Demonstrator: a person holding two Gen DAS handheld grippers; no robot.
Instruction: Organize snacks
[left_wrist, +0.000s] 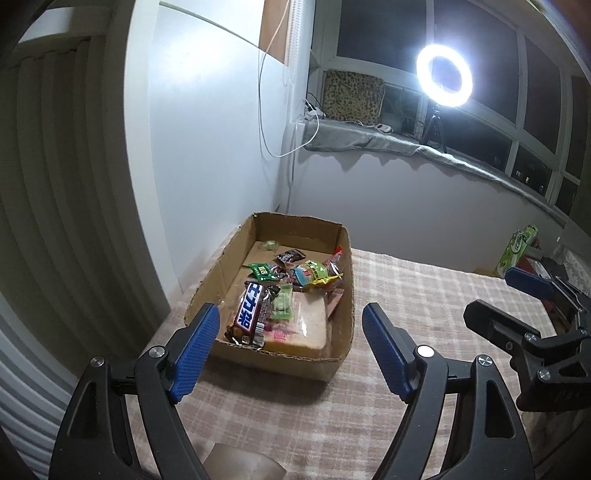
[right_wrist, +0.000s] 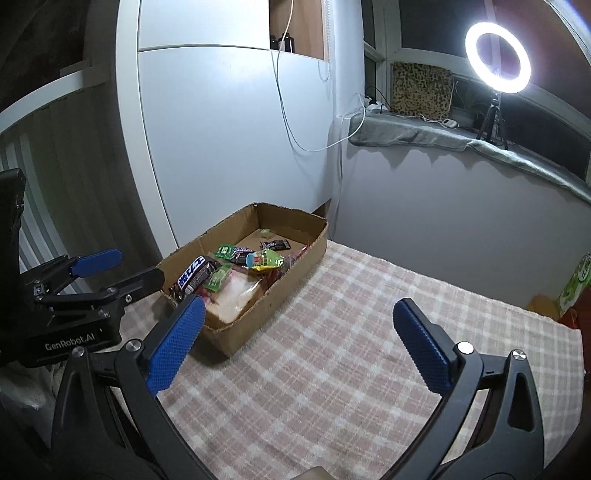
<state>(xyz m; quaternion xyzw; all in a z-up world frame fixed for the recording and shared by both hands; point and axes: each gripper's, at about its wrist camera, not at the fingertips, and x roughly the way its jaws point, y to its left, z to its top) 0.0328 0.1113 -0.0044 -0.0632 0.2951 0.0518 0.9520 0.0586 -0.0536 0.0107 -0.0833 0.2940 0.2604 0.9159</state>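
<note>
Left wrist view shows the cardboard box (left_wrist: 334, 354) at centre frame, resting on the plaid-covered worktop (left_wrist: 424, 306) and pushed against the pale cabinet at left, which I judge keeps it from sliding when items are dropped in. All the snacks I can see lie inside it: a dark chocolate bar (left_wrist: 253, 312) along the near left wall, a pale wrapped slab (left_wrist: 306, 325) beside it, and small green, yellow and dark packets (left_wrist: 314, 273) heaped toward the far right wall. My left hand-held gripper (left_wrist: 291, 354) hovers short of the box's near wall, jaws spread and empty. My right hand-held gripper (right_wrist: 299, 347), seen in the right wrist view at lower centre, stands at its widest with only bare cloth between the pads, well clear of the box at its left. I see no loose snacks on the cloth; a green carton (right_wrist: 578, 280) stands at the right edge. I judge both tools are drawn back because sorting is at or near its end.
</note>
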